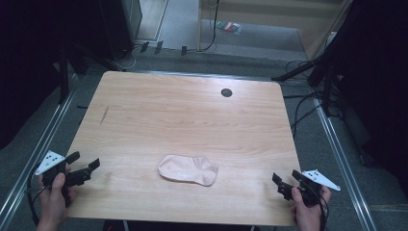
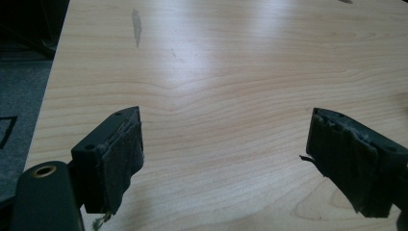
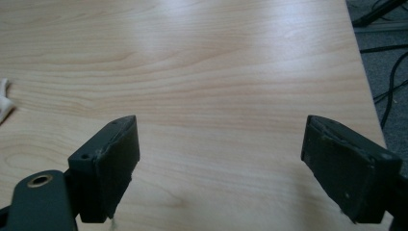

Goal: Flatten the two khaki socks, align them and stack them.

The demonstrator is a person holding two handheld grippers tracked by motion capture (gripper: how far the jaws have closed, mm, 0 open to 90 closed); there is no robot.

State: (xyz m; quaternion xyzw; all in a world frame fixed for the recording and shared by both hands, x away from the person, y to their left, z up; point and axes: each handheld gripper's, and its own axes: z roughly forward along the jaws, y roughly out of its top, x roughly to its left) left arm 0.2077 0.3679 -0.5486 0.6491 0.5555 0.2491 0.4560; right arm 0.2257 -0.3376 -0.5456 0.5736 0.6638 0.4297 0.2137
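A pale pink sock (image 1: 188, 169) lies flat near the front middle of the wooden table (image 1: 183, 115). My left gripper (image 1: 84, 163) is held at the table's front left corner, open, with nothing between its jaws; in the left gripper view it (image 2: 223, 144) looks over bare wood. My right gripper (image 1: 285, 181) is at the front right corner, also open and empty. In the right gripper view, the right gripper (image 3: 221, 144) faces bare wood and the sock's edge (image 3: 4, 101) peeks in at the far left. The sock lies between the two grippers, apart from both.
A small dark round hole (image 1: 226, 92) sits in the table near its far edge. A dark streak (image 1: 104, 114) marks the wood at the left. Cables (image 1: 303, 103) and black stands line the floor to the right and behind the table.
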